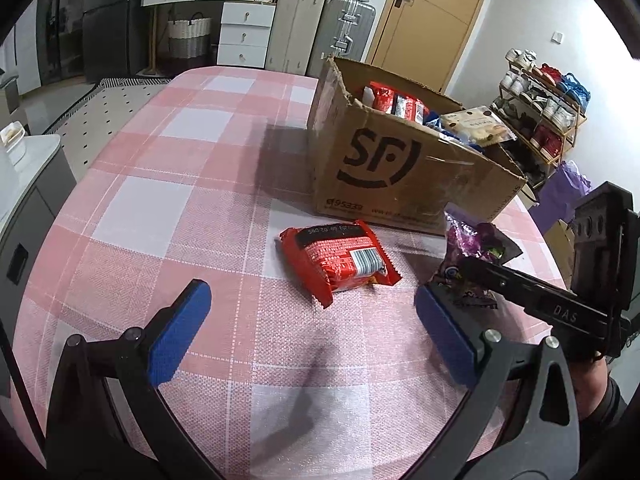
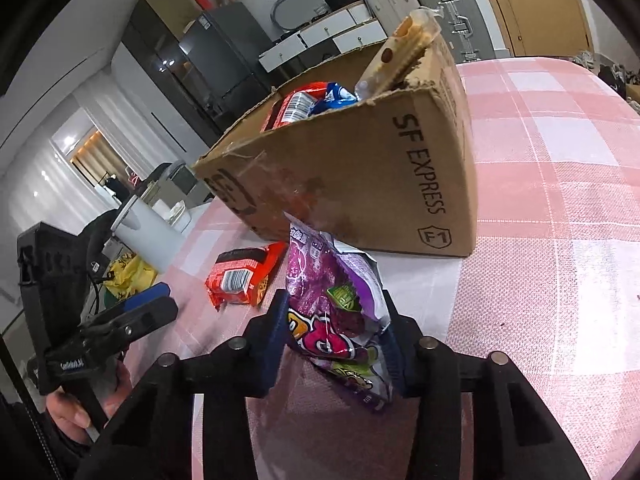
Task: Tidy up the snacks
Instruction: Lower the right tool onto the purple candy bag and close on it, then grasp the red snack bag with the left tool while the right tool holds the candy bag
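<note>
**A:** What is in front of the person?

**B:** A bench under a pink-and-white checked cloth [image 1: 168, 184]. On it stands an open brown cardboard shipping box [image 1: 400, 176], already holding several snack packets. Just in front of the box, a red foil snack packet [image 1: 340, 260] lies flat on the cloth.

**A:** What are the hands doing?

**B:** The right gripper [image 2: 334, 340] has its fingers clenched on a shiny purple snack bag [image 2: 328, 304], pressing on either side of it. The bag stands upright, its top edge near the box wall. Whether its bottom rests on the cloth cannot be told. The left gripper [image 1: 308, 332] hangs above the cloth, fingers spread and empty, with the red packet just beyond its blue pads [image 1: 176, 340].

**A:** Which step is this?

**B:** Probably the pick-up: the purple bag looks freshly gripped and not yet in the box.

**A:** And next?

**B:** Likely lifting the bag clear of the torn rim and letting go above the packets inside. The left fingers would need to reach forward and straddle the red packet.
</note>
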Demonstrator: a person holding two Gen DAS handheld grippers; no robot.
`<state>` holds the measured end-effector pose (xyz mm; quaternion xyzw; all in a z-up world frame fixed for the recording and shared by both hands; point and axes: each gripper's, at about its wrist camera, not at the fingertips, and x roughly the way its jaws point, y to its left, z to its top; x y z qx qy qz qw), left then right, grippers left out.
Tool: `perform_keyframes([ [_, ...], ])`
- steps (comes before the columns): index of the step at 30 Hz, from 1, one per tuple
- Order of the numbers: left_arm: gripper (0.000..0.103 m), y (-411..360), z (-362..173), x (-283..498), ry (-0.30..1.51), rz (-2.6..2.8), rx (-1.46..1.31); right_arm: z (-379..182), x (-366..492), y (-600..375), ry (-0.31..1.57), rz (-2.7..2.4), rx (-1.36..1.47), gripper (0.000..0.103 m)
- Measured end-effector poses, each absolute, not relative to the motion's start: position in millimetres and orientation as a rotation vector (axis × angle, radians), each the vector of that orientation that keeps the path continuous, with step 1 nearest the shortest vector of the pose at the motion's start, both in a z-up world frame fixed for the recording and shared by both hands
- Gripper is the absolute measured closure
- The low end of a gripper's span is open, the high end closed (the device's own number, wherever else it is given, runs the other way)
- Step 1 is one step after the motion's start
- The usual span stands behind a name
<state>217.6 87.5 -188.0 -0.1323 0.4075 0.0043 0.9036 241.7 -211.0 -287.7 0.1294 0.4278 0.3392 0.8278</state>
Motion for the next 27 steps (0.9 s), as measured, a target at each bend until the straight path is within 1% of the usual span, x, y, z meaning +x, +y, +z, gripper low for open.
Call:
perform_keyframes([
  [15, 0.001, 79, -190, 222, 0.883, 0.023, -0.25, -269, 223, -240, 0.834, 0.743, 0.324, 0.061],
  [27, 0.001, 68, -200, 254, 0.946, 0.052, -0.229, -261, 210, -274, 0.814, 0.748, 0.373, 0.061],
])
